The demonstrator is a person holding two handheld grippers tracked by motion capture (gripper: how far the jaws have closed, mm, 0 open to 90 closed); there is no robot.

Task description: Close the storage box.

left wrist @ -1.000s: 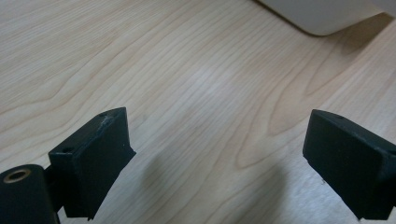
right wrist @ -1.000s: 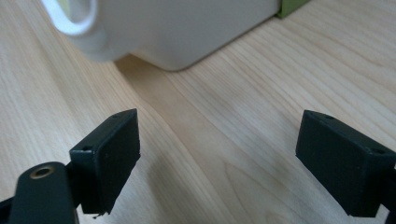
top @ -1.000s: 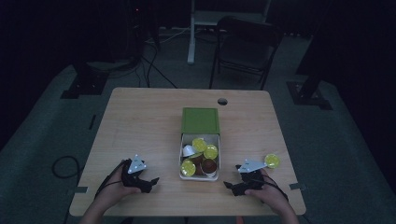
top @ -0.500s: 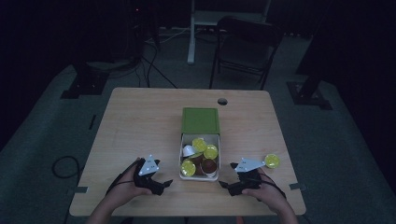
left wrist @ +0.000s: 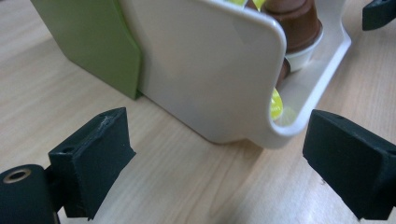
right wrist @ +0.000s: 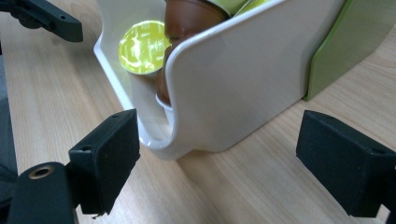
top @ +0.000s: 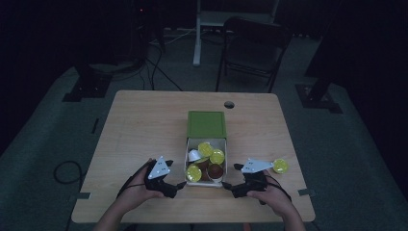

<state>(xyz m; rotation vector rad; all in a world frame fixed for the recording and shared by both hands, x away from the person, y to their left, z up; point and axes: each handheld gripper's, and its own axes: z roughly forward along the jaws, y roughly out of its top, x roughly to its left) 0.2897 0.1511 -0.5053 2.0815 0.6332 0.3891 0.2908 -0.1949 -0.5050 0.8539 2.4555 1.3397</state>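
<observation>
A white tray pulled out of a green sleeve lies in the middle of the table and holds several yellow-lidded and brown capsules. My left gripper stands open at the tray's near left corner, the corner between its jaws. My right gripper stands open at the near right corner, jaws astride it. Nothing is gripped. One yellow capsule lies loose on the table to the right of my right hand.
The wooden table has a cable hole at its far edge. A folding chair and stand legs are on the dark floor behind it. The other gripper's jaw tip shows across the tray.
Both grippers have moved inward toward the tray's near corners, the left one farther. The tray and the loose capsule have not moved.
</observation>
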